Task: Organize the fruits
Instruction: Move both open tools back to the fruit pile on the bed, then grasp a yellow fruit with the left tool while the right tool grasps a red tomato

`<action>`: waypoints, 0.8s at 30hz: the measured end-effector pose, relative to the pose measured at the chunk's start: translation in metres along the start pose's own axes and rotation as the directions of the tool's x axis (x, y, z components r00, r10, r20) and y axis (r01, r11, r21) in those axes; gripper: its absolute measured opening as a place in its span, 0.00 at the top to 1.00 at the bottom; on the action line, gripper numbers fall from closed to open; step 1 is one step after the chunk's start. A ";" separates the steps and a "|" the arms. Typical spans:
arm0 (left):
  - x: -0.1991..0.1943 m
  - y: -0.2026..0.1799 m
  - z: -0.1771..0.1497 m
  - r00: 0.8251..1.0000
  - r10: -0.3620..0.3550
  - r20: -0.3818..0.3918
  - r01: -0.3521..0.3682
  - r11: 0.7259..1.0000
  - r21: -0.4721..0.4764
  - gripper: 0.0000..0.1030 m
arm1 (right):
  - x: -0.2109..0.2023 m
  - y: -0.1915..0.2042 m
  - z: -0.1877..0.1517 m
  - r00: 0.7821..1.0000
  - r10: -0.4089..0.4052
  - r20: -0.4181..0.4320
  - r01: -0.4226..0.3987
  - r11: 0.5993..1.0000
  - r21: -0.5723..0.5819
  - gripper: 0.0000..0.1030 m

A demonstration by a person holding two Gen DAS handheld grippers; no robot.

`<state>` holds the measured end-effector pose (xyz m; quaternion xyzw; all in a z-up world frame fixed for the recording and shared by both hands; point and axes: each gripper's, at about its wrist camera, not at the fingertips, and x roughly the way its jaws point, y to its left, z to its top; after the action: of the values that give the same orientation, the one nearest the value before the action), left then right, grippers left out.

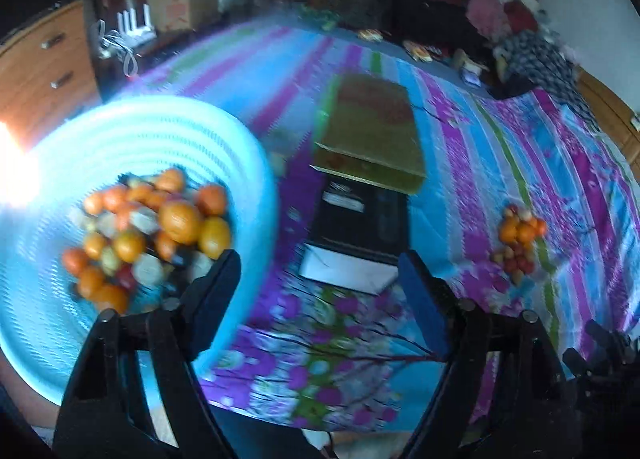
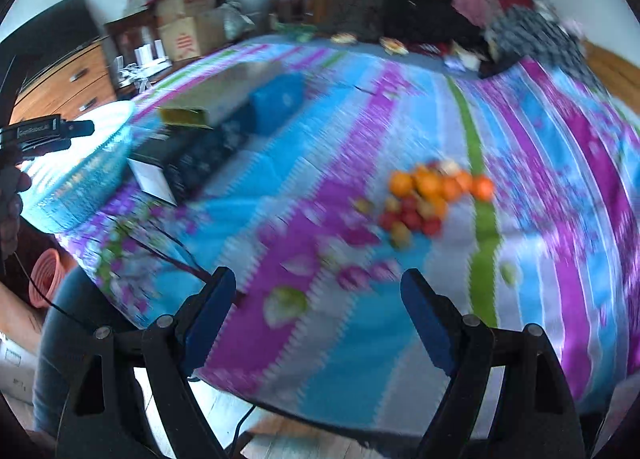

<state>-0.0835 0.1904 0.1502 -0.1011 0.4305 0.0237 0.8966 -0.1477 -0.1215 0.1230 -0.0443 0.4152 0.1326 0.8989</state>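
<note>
Left wrist view, item one: blue basket [image 1: 132, 131], ribbed wall, standing at the near left of the bed, holding mixed fruit [image 1: 152, 231], mostly oranges with paler and red pieces among them. Item two: left gripper [image 1: 320, 263], jaws spread wide, nothing between the pads, its left finger [image 1: 216, 291] lying in front of the basket's rim; contact cannot be told through the blur. Item three: flat boxes [image 1: 368, 163], green-topped over black, lying between basket and loose fruit. Right wrist view, item four: fruit pile [image 2: 428, 195] on the striped bedspread [image 2: 320, 131], oranges at the far side, small red and yellow pieces nearer, well apart from the basket [image 2: 88, 171]. Item five: right gripper [image 2: 318, 287], jaws likewise wide and empty, aimed down at the cloth short of the pile. Condition notes: much fruit already sits in the basket; the pile remains to be carried across. Hazards, as judged: round fruit on soft bedding is likely to roll when a neighbour is nudged, so a careless approach could scatter the heap toward the bed's edge; small pieces may slip from wide pads; heavy blur in both views suggests fast travel, which invites overshoot or a knock against the basket rim.
</note>
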 end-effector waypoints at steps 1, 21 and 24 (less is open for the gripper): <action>0.004 -0.009 -0.002 1.000 -0.022 -0.016 0.022 1.000 0.008 0.27 | 0.001 -0.009 -0.007 1.000 -0.007 -0.008 0.007 1.000 0.021 0.16; 0.155 -0.257 -0.067 0.849 -0.335 -0.409 0.446 0.869 0.215 0.83 | 0.017 -0.154 -0.075 0.997 -0.046 -0.067 0.065 0.946 0.319 0.31; 0.167 -0.268 -0.071 0.851 -0.329 -0.409 0.439 0.874 0.210 0.83 | 0.022 -0.166 -0.081 0.995 -0.049 -0.085 0.074 0.945 0.317 0.31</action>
<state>0.0015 -0.0935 0.0205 -0.0533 0.5569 -0.2414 0.7930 -0.1475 -0.2917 0.0487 0.0840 0.4637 0.0335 0.8814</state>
